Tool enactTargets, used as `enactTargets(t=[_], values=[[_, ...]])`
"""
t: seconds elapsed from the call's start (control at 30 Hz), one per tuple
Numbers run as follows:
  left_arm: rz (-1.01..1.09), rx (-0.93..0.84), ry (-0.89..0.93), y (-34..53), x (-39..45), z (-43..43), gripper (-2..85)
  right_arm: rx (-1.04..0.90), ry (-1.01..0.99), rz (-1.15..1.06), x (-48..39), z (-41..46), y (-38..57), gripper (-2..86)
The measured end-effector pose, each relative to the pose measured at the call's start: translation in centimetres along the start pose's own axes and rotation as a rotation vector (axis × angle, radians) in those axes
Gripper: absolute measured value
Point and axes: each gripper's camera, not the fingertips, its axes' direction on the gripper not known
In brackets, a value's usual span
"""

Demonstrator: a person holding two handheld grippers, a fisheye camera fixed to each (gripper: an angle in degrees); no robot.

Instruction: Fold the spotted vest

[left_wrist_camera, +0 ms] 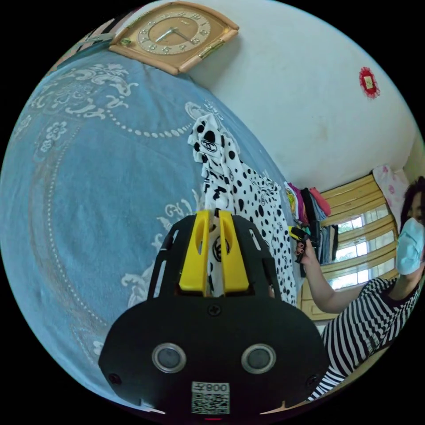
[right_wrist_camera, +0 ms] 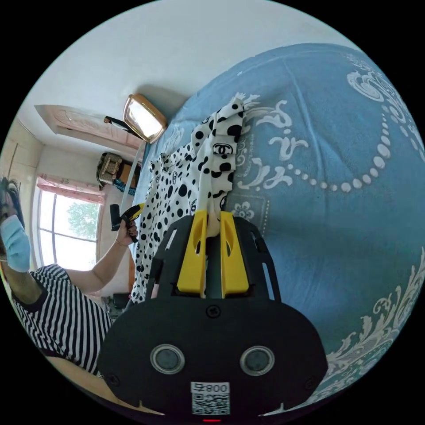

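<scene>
The spotted vest [left_wrist_camera: 248, 190], white with black dots, is stretched out over the blue bedspread [left_wrist_camera: 88, 177]. My left gripper [left_wrist_camera: 214, 213] is shut on one edge of it, white cloth pinched between the yellow jaws. In the left gripper view a hand holds the right gripper [left_wrist_camera: 300, 234] at the vest's other side. In the right gripper view my right gripper [right_wrist_camera: 213, 214] is shut on a bunched edge of the vest [right_wrist_camera: 177, 190], and the left gripper [right_wrist_camera: 128, 216] sits in a hand beyond the cloth.
The patterned bedspread [right_wrist_camera: 332, 199] lies under the vest. A person in a striped top [left_wrist_camera: 367, 318] stands at the bedside. A stack of folded clothes [left_wrist_camera: 310, 203] is near a window [left_wrist_camera: 354, 252]. A clock [left_wrist_camera: 175, 33] and a mirror [right_wrist_camera: 144, 117] hang nearby.
</scene>
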Motion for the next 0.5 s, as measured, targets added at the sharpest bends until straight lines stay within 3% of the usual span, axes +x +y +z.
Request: enactTargets(t=[0.2, 0.5], values=[[0.011, -0.036, -0.002, -0.1, 0.0, 2.4, 0.9, -0.005, 0.023, 0.018, -0.4, 0.6, 0.0, 1.5], [0.098, 0.116, -0.16, 0.1, 0.9, -0.1, 1.0, 0.051, 0.204, 0.027, -1.0, -1.7, -0.5, 0.6]])
